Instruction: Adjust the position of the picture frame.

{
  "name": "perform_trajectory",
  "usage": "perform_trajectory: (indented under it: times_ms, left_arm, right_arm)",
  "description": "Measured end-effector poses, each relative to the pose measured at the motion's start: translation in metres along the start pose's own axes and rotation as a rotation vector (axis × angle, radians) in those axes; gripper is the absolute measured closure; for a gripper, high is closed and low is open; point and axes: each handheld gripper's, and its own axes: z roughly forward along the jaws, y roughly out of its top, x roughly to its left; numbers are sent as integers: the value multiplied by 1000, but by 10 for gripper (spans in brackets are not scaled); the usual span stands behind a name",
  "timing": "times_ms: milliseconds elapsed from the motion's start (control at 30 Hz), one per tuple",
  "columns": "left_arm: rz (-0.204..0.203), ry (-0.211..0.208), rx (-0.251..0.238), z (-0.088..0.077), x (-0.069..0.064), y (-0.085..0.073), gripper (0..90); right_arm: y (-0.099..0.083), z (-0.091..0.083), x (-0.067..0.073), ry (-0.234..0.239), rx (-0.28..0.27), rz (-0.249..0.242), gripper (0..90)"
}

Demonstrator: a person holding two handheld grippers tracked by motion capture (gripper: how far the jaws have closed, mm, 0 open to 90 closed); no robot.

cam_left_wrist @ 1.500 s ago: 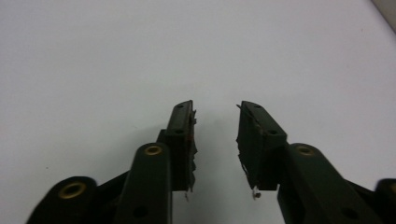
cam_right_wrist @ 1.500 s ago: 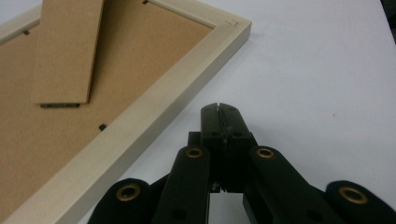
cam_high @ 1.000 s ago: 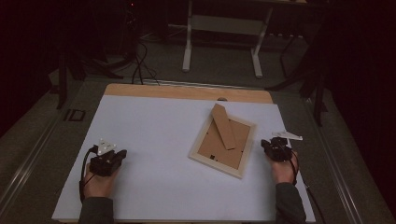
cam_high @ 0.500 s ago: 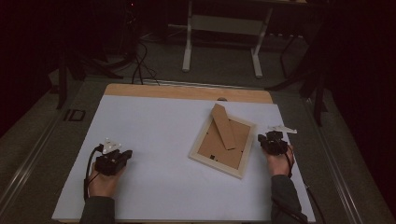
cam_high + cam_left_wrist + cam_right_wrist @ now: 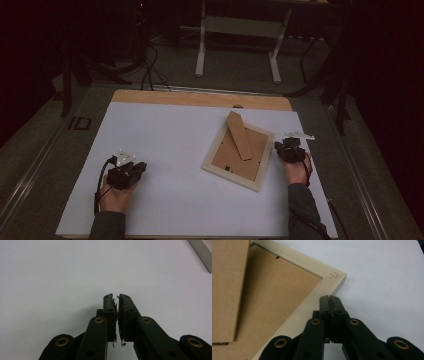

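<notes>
A light wooden picture frame (image 5: 256, 161) lies face down right of the table's middle, its brown backing (image 5: 227, 160) up and its cardboard stand (image 5: 239, 134) flat across it. My right gripper (image 5: 277, 146) is shut at the frame's right edge. In the right gripper view its tips (image 5: 329, 297) rest over the frame's rim (image 5: 312, 265) just short of a corner. My left gripper (image 5: 141, 166) sits low at the front left, far from the frame. Its jaws (image 5: 115, 296) have just been opening to a narrow crack with nothing between them. A corner of the frame (image 5: 203, 253) shows far off.
A white sheet (image 5: 170, 135) covers the table, with a bare wooden strip (image 5: 200, 98) along the far edge. Beyond the table are dark floor, cables (image 5: 147, 65) and a white stand's legs (image 5: 202, 55). A small white piece (image 5: 300, 135) lies beside the right hand.
The right hand has slid up and left, bringing its shut gripper to the frame's right edge. The left hand has barely shifted.
</notes>
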Motion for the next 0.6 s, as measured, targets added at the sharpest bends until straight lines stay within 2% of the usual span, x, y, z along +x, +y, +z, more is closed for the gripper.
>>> perform_trajectory:
  times_ms: [333,467,600]
  left_arm:
    - [4,-72,4,3,-6,0,899]
    - [-10,-90,-15,2,-7,1,894]
    - [-4,-104,-9,4,-10,2,884]
  right_arm:
    - [2,10,-8,7,16,69,890]
    - [3,14,-7,7,25,72,893]
    - [6,17,-5,5,22,77,892]
